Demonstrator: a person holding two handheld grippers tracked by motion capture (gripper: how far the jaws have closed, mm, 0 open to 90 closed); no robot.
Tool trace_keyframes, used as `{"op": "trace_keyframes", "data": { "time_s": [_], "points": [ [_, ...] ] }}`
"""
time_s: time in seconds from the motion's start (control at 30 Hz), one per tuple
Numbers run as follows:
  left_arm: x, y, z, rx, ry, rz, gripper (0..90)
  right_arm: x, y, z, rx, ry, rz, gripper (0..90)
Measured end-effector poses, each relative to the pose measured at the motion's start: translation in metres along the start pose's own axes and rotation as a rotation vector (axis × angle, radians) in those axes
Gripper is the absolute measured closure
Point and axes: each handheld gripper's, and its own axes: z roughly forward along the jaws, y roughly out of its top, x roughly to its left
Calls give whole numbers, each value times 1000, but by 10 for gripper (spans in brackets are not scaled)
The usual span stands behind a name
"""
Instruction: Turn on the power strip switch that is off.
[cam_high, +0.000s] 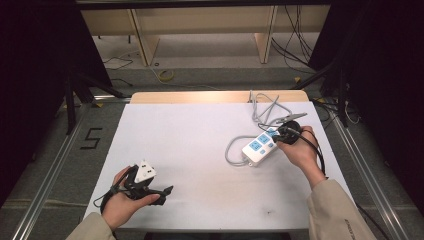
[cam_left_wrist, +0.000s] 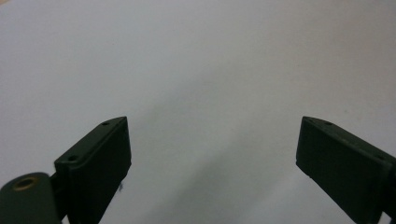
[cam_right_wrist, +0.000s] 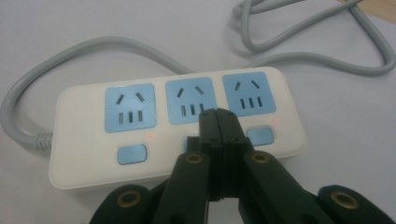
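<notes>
A white power strip (cam_high: 259, 145) with three blue sockets lies on the right half of the white table (cam_high: 190, 150). Its grey cable (cam_high: 235, 150) loops off to the left and back. In the right gripper view the power strip (cam_right_wrist: 140, 126) has three blue switch buttons under the sockets. My right gripper (cam_right_wrist: 218, 116) is shut, and its closed tips sit over the middle button, hiding it. In the high view the right gripper (cam_high: 280, 134) rests at the strip's far end. My left gripper (cam_high: 167, 192) is open near the front left, over bare table, with nothing between its fingers (cam_left_wrist: 100, 154).
The grey cable (cam_high: 265, 107) coils toward the table's back edge. A wooden strip (cam_high: 215, 96) borders the far side. Beyond it are floor cables and wooden shelving legs. Metal rails run along both sides of the table.
</notes>
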Motion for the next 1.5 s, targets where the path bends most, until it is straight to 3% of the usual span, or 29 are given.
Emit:
{"op": "trace_keyframes", "data": {
  "time_s": [1.5],
  "points": [
    [-1, 0, 1, -3, 1, 4, 100, 3, 10, 14, 68, 29, -14, 900]
  ]
}}
